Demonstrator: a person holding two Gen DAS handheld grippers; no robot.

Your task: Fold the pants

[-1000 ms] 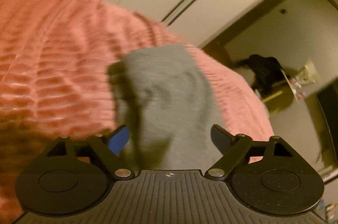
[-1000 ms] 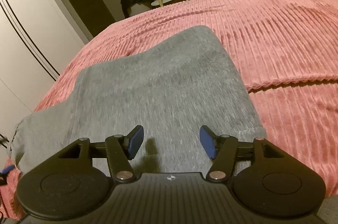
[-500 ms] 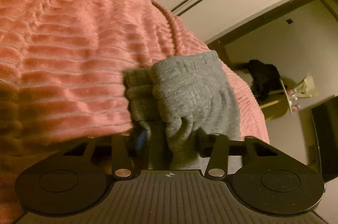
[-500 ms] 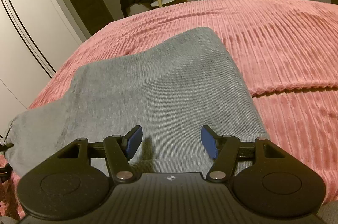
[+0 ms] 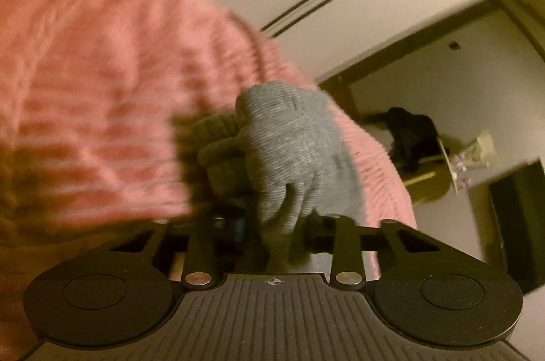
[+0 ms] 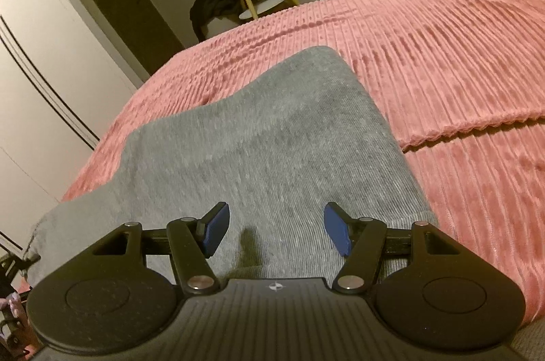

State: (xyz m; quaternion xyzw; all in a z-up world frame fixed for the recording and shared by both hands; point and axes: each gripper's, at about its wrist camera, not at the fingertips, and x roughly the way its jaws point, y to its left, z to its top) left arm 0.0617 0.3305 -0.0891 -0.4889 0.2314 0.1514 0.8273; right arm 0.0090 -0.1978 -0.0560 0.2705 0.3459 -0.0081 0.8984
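Our left hand-held gripper (image 5: 272, 233) is clamped on a bunched end of the grey pants (image 6: 272, 136); our right hand-held gripper (image 6: 274, 233) hovers apart above them on the pink bedspread (image 6: 442, 61). We should carry the end across evenly.

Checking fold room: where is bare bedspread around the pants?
Bare pink bedspread lies right of and beyond the gray pants, to the far edge. The near left is crowded: the left claw bunches fabric there, and the open right claw hovers over the pants.
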